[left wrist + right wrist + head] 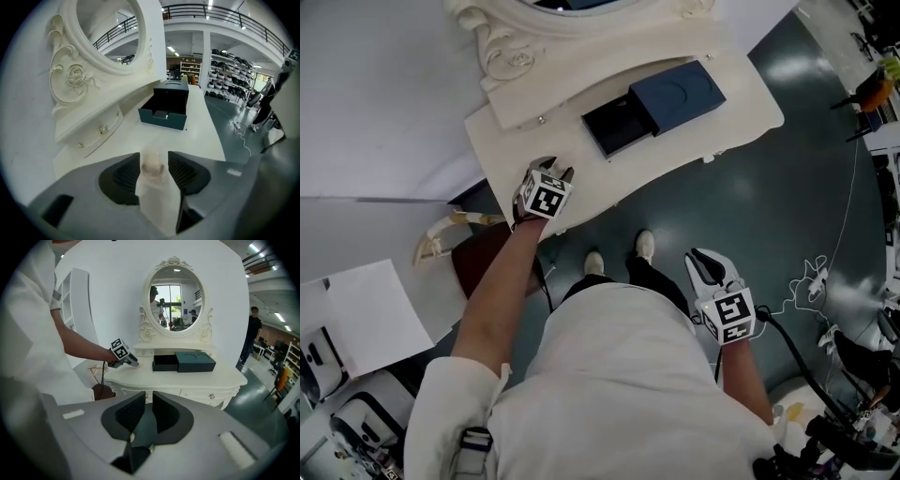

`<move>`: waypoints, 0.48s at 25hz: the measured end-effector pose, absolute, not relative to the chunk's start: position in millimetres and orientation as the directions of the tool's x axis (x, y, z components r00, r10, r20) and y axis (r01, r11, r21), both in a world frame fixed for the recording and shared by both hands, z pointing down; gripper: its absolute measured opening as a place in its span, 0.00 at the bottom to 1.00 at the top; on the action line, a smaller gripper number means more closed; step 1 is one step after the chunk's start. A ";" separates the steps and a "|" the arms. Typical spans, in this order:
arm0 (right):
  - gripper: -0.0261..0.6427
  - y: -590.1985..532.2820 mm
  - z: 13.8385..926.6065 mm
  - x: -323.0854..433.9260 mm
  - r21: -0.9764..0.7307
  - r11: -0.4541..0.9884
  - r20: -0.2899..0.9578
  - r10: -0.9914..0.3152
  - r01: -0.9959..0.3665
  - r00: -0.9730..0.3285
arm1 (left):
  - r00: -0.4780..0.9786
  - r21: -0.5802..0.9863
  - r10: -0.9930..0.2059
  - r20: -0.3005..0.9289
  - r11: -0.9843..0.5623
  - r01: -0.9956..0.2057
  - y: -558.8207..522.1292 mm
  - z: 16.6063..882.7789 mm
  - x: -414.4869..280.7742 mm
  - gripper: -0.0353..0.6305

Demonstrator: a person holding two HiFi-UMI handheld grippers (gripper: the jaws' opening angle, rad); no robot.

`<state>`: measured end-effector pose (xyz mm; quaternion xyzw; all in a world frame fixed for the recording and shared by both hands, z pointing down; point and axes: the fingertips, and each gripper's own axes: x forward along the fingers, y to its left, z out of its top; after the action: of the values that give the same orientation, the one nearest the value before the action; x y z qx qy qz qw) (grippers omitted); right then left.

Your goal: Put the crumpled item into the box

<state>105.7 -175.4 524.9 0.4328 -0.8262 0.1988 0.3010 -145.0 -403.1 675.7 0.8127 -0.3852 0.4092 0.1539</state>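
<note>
A dark blue box [656, 108] lies on the white dressing table [581, 192], its drawer tray [617, 127] pulled out and open; the box [165, 110] is further along the tabletop in the left gripper view. My left gripper [551, 169] hovers over the table's left end with its jaws wide apart. Between them shows a pale, blurred crumpled item [152, 164]; I cannot tell whether it touches the pads or lies on the tabletop. My right gripper [705, 258] hangs beside the person over the floor, its jaws a narrow gap apart with nothing between them.
An ornate oval mirror [174, 296] rises at the back of the table. A brown stool [483, 262] stands under its left end. White cables [811, 281] trail on the dark floor at right. Another person [253, 333] stands far right.
</note>
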 end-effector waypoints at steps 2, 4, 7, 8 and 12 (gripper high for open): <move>0.11 -182.9 525.1 118.9 -0.071 0.544 0.671 -0.594 -0.836 -0.443 | 0.342 -0.082 -0.492 0.801 -0.656 -0.750 -405.8 682.5 -144.5 0.33; 0.11 -189.9 525.6 132.8 -0.073 0.543 0.670 -0.595 -0.836 -0.445 | 0.322 -0.094 -0.489 0.810 -0.651 -0.753 -406.6 686.2 -143.3 0.30; 0.11 -201.7 527.9 150.0 -0.080 0.547 0.667 -0.592 -0.833 -0.453 | 0.303 -0.103 -0.487 0.819 -0.644 -0.758 -408.9 687.7 -140.7 0.27; 0.11 -204.4 528.8 154.1 -0.083 0.551 0.665 -0.590 -0.831 -0.457 | 0.298 -0.104 -0.488 0.821 -0.640 -0.761 -409.3 687.5 -140.2 0.26; 0.11 -208.6 528.7 164.1 -0.093 0.570 0.653 -0.584 -0.816 -0.483 | 0.277 -0.110 -0.492 0.825 -0.620 -0.777 -403.4 681.6 -139.5 0.24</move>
<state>164.1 -208.6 528.7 0.4180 -0.8374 0.2002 0.2898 -139.5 -403.4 681.6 0.7828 -0.4052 0.4443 0.1599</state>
